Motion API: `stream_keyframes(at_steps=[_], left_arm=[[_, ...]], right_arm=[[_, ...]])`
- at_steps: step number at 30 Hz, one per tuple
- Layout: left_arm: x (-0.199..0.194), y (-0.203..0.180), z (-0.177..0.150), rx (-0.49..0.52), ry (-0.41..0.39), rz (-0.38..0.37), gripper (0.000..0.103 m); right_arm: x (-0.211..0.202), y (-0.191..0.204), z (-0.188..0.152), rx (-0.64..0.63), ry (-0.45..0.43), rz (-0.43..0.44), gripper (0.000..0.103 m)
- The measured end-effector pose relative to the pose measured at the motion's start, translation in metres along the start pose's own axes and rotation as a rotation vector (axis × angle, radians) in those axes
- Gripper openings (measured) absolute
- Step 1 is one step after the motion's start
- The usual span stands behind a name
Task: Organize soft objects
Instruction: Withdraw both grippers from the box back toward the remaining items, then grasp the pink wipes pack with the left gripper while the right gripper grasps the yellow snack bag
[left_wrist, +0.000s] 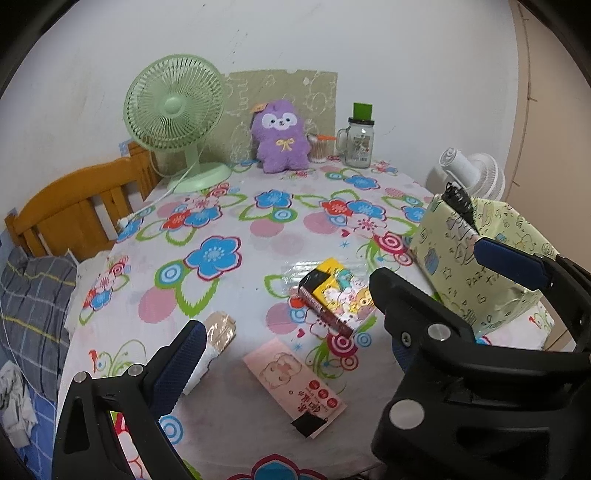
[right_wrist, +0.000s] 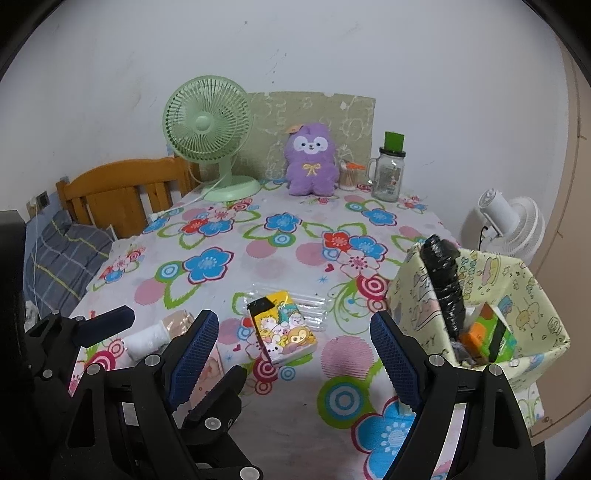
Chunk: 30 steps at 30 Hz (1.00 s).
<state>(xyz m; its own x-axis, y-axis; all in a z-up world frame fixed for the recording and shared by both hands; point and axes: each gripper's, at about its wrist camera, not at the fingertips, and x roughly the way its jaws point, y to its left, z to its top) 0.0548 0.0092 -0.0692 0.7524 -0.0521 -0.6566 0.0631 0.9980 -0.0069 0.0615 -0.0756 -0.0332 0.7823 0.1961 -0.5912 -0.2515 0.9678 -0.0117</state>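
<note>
A yellow tissue pack (right_wrist: 282, 326) with cartoon animals is lying near the middle of the flowered surface (right_wrist: 295, 236), partly on a clear plastic sheet (right_wrist: 310, 301). A pink tissue pack (left_wrist: 295, 384) is lying closer to me, flat, and a white roll in clear wrap (right_wrist: 155, 338) is sitting to its left. On the right, a pale yellow paper-covered box (right_wrist: 517, 295) is standing open, with a black bundle (right_wrist: 445, 280) sticking up out of it and an orange-and-green pack (right_wrist: 487, 338) inside.

I am holding my left tongs (left_wrist: 288, 328) released over the pink pack, gripping nothing. My right tongs (right_wrist: 293, 354) are hanging spread wide over the yellow pack, also empty.

At the far edge, a purple plush toy (right_wrist: 312, 162) is sitting upright between a green fan (right_wrist: 208, 125) and a glass jar mug (right_wrist: 388, 177). A white fan (right_wrist: 513, 225) is standing beyond the box.
</note>
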Motion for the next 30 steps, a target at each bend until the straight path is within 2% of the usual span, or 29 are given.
stream_keyframes(at_steps=[10, 14, 26, 30], left_arm=[[0.016, 0.007, -0.012, -0.035, 0.030, 0.018, 0.101], [0.024, 0.008, -0.018, -0.043, 0.063, 0.015, 0.096], [0.047, 0.009, -0.037, -0.073, 0.125, 0.020, 0.093], [0.057, 0.011, -0.041, -0.101, 0.147, 0.023, 0.087]], right_arm=[[0.020, 0.002, -0.014, 0.017, 0.021, 0.043, 0.087], [0.028, 0.002, -0.020, 0.018, 0.040, 0.047, 0.087], [0.049, 0.000, -0.037, 0.015, 0.073, 0.049, 0.087], [0.057, -0.001, -0.041, 0.017, 0.085, 0.040, 0.087]])
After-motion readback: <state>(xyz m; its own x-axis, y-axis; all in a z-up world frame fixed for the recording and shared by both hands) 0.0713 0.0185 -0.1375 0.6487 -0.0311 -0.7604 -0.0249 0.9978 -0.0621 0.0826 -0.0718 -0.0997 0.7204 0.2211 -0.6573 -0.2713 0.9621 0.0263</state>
